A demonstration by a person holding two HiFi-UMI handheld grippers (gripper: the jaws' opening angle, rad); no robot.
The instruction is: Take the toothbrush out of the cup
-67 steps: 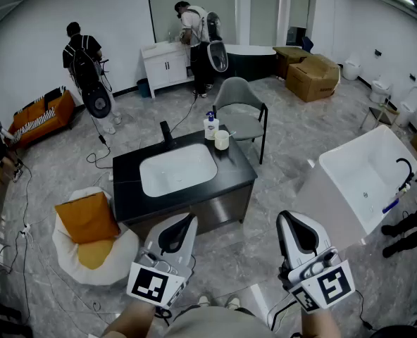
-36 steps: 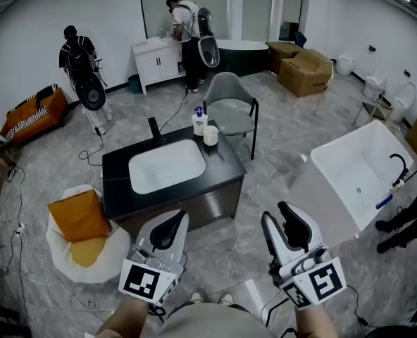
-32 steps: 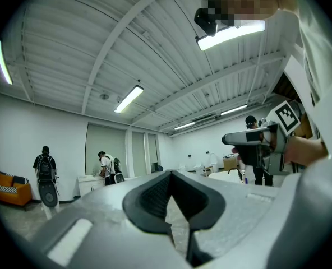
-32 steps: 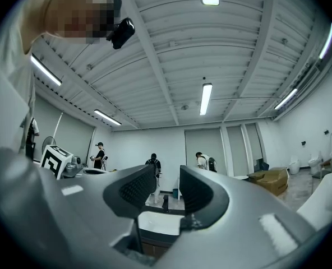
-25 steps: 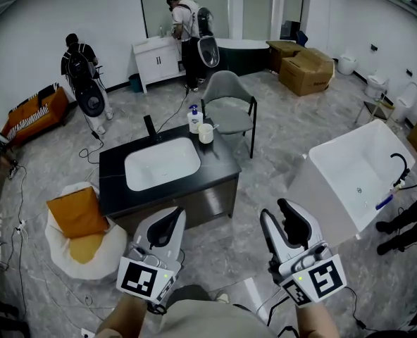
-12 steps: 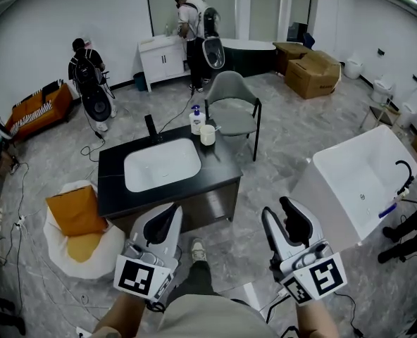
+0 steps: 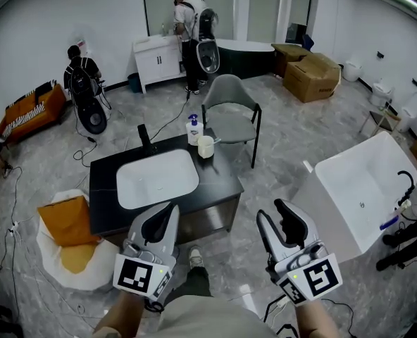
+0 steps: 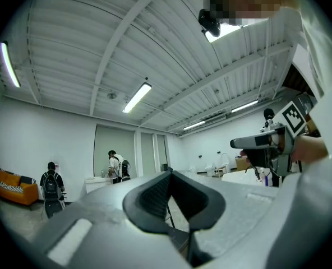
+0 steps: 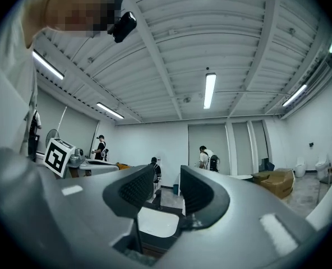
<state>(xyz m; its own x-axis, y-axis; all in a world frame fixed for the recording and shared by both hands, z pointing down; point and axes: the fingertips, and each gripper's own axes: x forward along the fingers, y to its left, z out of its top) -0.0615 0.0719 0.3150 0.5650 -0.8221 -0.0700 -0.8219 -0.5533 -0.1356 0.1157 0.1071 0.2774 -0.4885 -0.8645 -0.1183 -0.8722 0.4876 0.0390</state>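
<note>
Both grippers are edging nearer than before to the toothbrush (image 7: 215, 141), which is standing in the cup (image 7: 206, 147) on the counter (image 7: 219, 179) at upper centre, beside a soap bottle (image 7: 192, 129). At lower left the left gripper (image 7: 169, 208) is holding its jaws together, empty. At lower right the right gripper (image 7: 270, 212) is holding its jaws apart around nothing.

light: bright, even, ceiling tubes (image 9: 209, 90) | shadows: soft | edges: fisheye-bent, dark corners

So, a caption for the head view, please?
Left gripper shut, right gripper open, facing a black vanity with cup.
</note>
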